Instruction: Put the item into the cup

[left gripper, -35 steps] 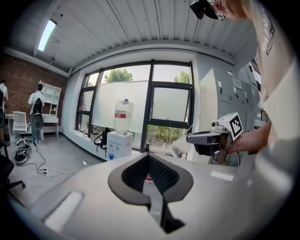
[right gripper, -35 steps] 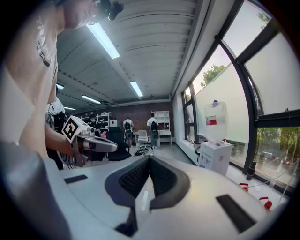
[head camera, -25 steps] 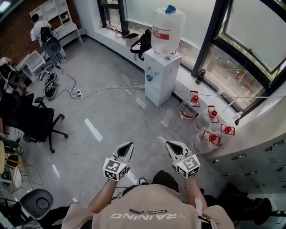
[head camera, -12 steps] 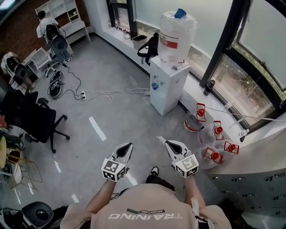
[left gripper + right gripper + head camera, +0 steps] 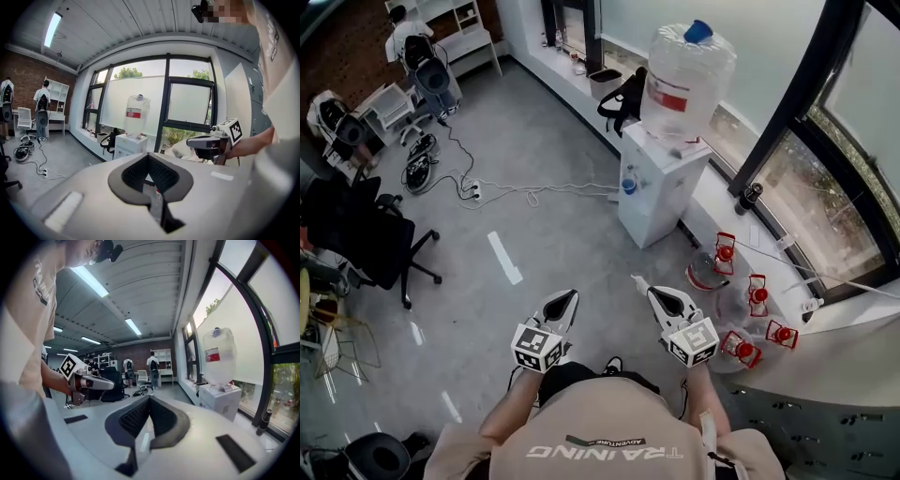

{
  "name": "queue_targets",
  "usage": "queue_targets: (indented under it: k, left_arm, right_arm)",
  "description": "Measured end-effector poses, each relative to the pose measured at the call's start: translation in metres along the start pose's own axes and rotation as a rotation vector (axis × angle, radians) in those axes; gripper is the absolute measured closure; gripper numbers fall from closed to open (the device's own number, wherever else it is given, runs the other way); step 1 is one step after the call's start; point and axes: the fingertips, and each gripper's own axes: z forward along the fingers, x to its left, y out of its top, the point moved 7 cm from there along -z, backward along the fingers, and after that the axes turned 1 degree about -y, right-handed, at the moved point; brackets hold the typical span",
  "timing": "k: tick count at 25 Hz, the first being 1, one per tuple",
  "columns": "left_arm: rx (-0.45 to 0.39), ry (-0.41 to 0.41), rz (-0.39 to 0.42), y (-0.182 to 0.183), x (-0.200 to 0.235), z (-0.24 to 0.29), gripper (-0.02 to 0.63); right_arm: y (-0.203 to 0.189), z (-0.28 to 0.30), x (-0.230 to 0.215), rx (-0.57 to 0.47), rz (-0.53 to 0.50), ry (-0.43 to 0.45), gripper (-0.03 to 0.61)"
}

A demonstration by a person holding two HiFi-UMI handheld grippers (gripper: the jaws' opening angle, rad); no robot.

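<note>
No cup and no item to put in it shows in any view. In the head view my left gripper (image 5: 563,300) and right gripper (image 5: 650,294) are held side by side in front of the person's chest, above grey floor. Both are shut, with nothing between the jaws. The left gripper view looks along its shut jaws (image 5: 149,159) toward the windows, with the right gripper (image 5: 206,142) off to the side. The right gripper view looks over its shut jaws (image 5: 149,400) into the office, and the left gripper (image 5: 91,382) shows at the left.
A white water dispenser (image 5: 661,187) with a large bottle (image 5: 686,80) stands ahead by the window wall. Several red-capped empty jugs (image 5: 741,305) lie to its right. A black office chair (image 5: 370,244) and floor cables (image 5: 487,192) are at the left. People stand by shelves (image 5: 152,364).
The head view has shifted: the dispenser and jugs now lie farther right and lower in the frame. Both grippers keep the same shut pose in front of the person.
</note>
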Motion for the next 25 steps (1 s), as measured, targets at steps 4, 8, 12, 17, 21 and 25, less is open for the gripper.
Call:
queue_targets:
  k: [4, 8, 12, 17, 21, 25]
  left_arm:
    - [0.013, -0.013, -0.003, 0.003, 0.017, 0.019, 0.606]
    - [0.015, -0.021, 0.018, 0.012, 0.049, 0.036, 0.606]
    - [0.024, -0.050, 0.017, 0.021, 0.091, 0.057, 0.606]
    - [0.021, -0.119, 0.050, 0.045, 0.145, 0.089, 0.606]
    - [0.017, -0.157, 0.089, 0.056, 0.190, 0.108, 0.606]
    - [0.035, -0.174, 0.076, 0.057, 0.230, 0.122, 0.606]
  right_arm:
    - [-0.001, 0.018, -0.016, 0.011, 0.019, 0.001, 0.568]
    - [0.005, 0.048, -0.026, 0.023, 0.010, -0.006, 0.568]
    - [0.018, 0.083, -0.036, 0.026, 0.015, -0.051, 0.568]
    - [0.035, 0.129, -0.047, 0.028, 0.016, -0.124, 0.568]
    - [0.039, 0.170, -0.050, 0.019, 0.030, -0.185, 0.568]
    - [0.042, 0.206, -0.053, 0.020, 0.043, -0.222, 0.568]
